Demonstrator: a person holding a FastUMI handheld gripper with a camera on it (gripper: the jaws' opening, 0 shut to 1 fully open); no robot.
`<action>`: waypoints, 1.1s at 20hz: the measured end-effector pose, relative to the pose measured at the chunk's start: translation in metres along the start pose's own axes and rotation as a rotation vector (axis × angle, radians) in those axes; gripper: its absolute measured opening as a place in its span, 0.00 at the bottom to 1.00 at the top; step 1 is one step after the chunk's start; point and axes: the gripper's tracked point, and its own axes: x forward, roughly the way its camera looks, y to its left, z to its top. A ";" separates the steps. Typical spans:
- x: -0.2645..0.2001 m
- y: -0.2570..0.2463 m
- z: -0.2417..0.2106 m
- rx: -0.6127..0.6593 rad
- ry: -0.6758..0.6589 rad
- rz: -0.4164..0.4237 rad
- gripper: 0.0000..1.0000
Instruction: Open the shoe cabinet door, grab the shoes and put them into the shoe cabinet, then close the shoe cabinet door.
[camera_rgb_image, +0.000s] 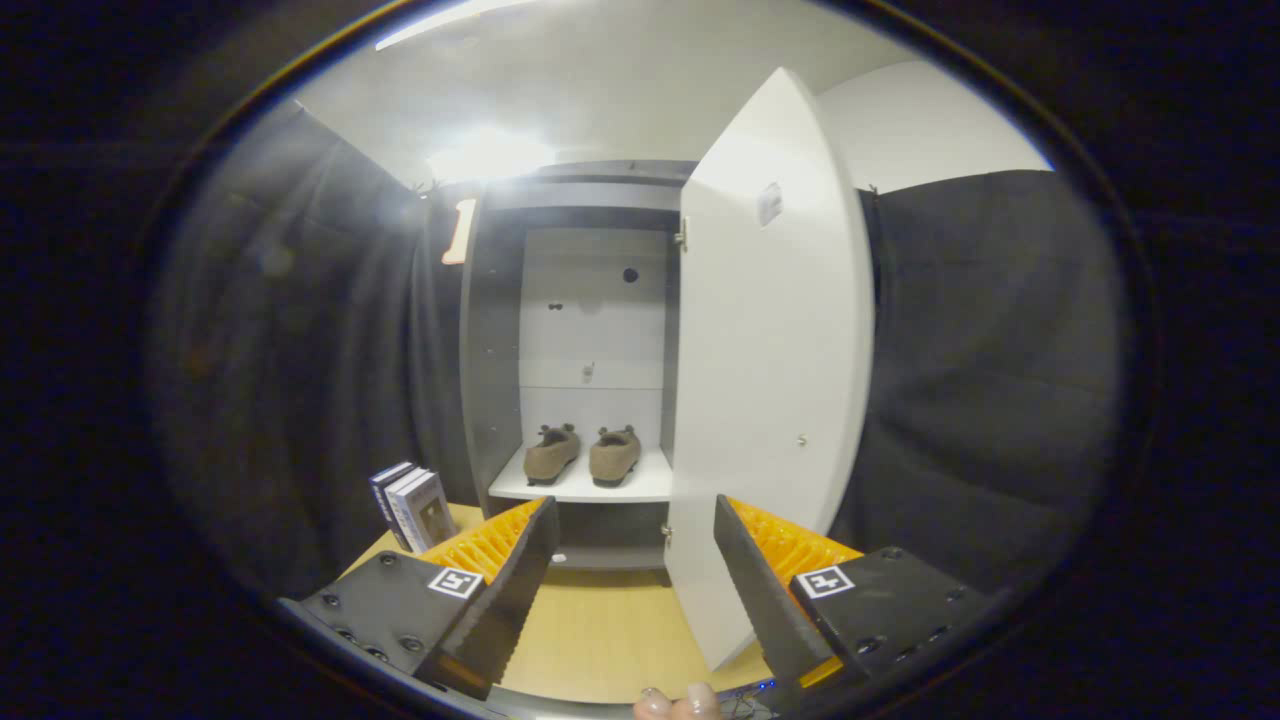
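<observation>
**Brown shoes on shelf, cabinet door open**

Gripper view. Item: gripper (634, 560), jaws apart and holding nothing, above a wooden worktop (600, 640). Fingertips of a hand (678, 703) show at the bottom between the jaws.

Item: cabinet (590, 330), grey frame with pale back panel, upright beyond the jaws at the far end of the worktop. Its white door (770, 370) is swung wide open, hinged on the right side, the lower edge reaching down near the right jaw.

Item: shoes (583, 453), one brown pair, side by side on the white shelf (580, 488) inside the cabinet, heels toward the camera, well ahead of the jaws.

Item: books (412, 507), a few, upright on the worktop just left of the cabinet, near the left jaw.
</observation>
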 end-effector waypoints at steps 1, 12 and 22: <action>-0.010 -0.014 0.001 0.004 -0.002 -0.024 0.97; 0.007 -0.195 0.011 0.011 -0.030 -0.137 0.97; 0.138 -0.195 0.006 0.027 -0.013 0.136 0.96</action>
